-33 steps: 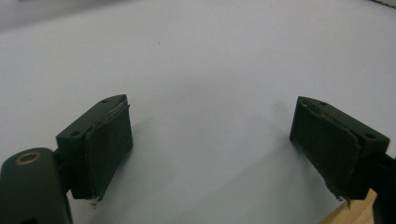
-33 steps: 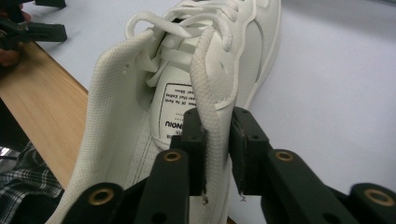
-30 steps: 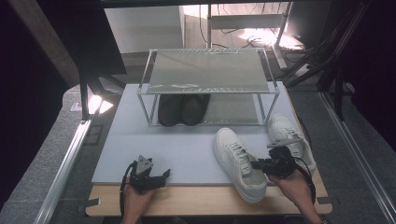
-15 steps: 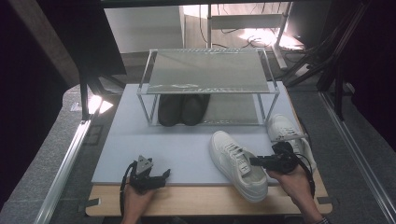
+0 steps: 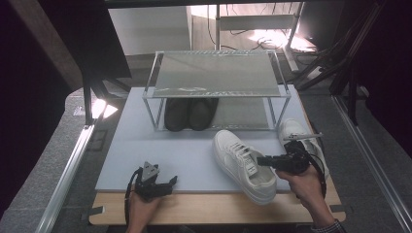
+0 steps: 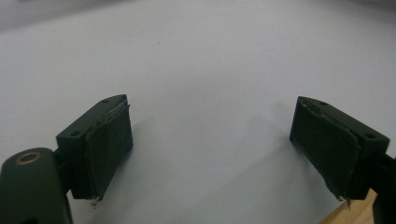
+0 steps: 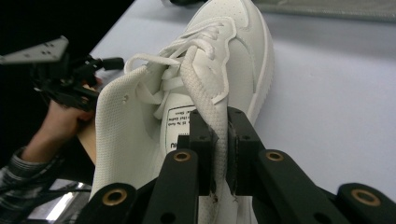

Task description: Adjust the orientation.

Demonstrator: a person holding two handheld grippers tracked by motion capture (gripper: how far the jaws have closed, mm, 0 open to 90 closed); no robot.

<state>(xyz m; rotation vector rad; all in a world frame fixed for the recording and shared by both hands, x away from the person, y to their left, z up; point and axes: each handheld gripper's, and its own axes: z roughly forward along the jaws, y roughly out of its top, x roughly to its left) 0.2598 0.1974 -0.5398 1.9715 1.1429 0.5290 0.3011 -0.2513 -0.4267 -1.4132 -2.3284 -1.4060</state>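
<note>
A white sneaker (image 5: pixel 243 162) lies on the pale blue mat (image 5: pixel 180 150), toe pointing toward the rack. My right gripper (image 5: pixel 262 160) is shut on the side wall of this white sneaker (image 7: pixel 219 70) at its opening; the right gripper (image 7: pixel 220 154) pinches the perforated collar between its pads. A second white sneaker (image 5: pixel 297 133) lies behind the right hand. My left gripper (image 5: pixel 171 182) rests near the mat's front left, open. In its own view the left gripper (image 6: pixel 212 144) holds nothing, with bare mat between the jaws.
A two-level metal rack (image 5: pixel 216 82) stands at the back of the mat, with a pair of black shoes (image 5: pixel 189 112) on its lower level. The wooden board's front edge (image 5: pixel 214 213) runs below the mat. Dark frames and cables flank the table.
The white sneaker held by the right gripper has swung its toe leftward across the mat. The left gripper has stayed where it was.
</note>
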